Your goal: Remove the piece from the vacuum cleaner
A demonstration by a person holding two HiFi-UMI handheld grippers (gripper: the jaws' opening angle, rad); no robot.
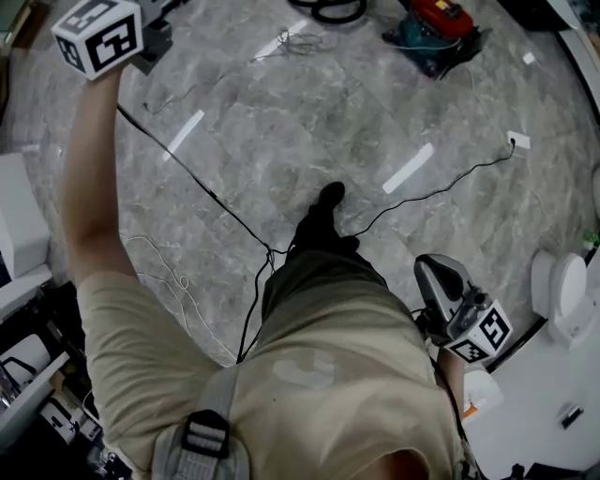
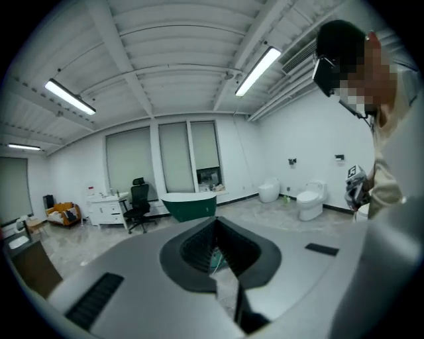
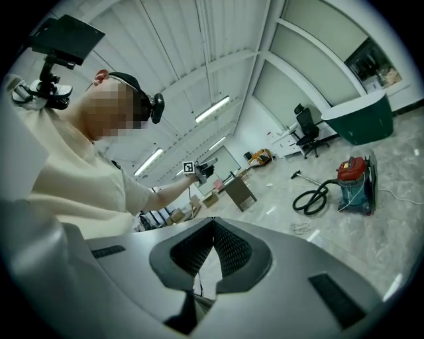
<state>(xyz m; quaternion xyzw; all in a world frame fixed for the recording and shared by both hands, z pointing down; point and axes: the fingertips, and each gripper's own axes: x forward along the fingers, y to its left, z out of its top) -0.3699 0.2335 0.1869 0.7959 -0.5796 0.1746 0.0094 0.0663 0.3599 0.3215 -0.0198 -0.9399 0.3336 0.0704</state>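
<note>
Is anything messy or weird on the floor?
Yes: a black cable trails loose across the floor past the person's shoe, and a thin wire lies tangled near the vacuum cleaner. Someone might trip.

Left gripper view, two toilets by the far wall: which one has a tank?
The right-hand toilet, the one nearer the person: a boxy tank rises behind its bowl. The left toilet is a rounded egg shape with none.

We see a floor [image 1: 281,150] of grey veined stone, polished, with bright glints on it. The vacuum cleaner [image 3: 354,180], far off, has a glossy red plastic top on a teal body. The left gripper [image 2: 215,228] and right gripper [image 3: 213,228] wear smooth matt grey plastic. Their pads [image 3: 233,250] are black and finely ribbed. The person's shirt [image 1: 309,375] is soft beige cloth.
</note>
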